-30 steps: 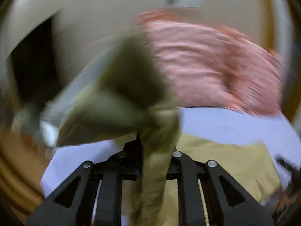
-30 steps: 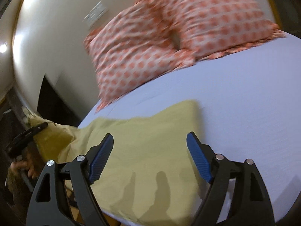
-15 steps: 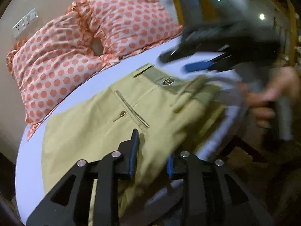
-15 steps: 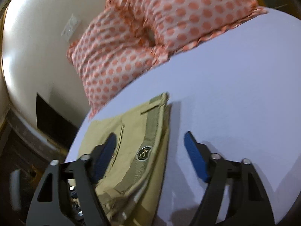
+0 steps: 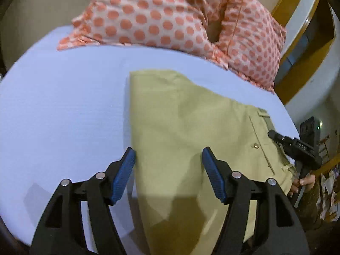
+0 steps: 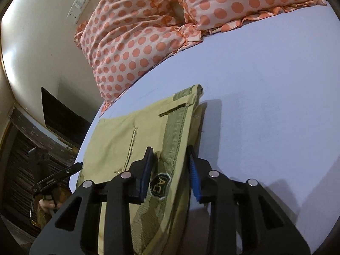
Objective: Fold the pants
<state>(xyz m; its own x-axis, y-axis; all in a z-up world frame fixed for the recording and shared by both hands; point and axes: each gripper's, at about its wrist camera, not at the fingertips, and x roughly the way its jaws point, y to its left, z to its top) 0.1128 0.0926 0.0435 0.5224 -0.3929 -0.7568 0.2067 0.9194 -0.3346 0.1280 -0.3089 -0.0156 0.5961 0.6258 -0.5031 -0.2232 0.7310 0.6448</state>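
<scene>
The bed (image 5: 63, 106), covered in a pale lilac sheet, fills most of both views ahead of each tool. Two pillows (image 5: 170, 14) with orange dots lie at its far side, beyond the tools.

The tan pants (image 5: 180, 127) lie flat on the bed near its front edge, folded lengthwise into a long panel. From the left wrist view they stretch from under the tool forward and off to its right, where the waistband (image 6: 176, 131), a back pocket slit and a small button (image 5: 256, 146) show.

The left tool (image 5: 168, 167) hangs over the pants with its blue-padded jaws spread wide and nothing between them; its left pad sits just above the left edge of the cloth.

The right tool (image 6: 170, 170) has its jaws drawn narrow around the waistband, which rises up between the pads; a dark badge with the letters AC (image 6: 159, 186) sits on the band right at the jaws. Seen from the left wrist view, this tool (image 5: 297, 148) is at the far right edge of the pants, with the person's fingers (image 5: 302, 182) wrapped on its handle.
</scene>
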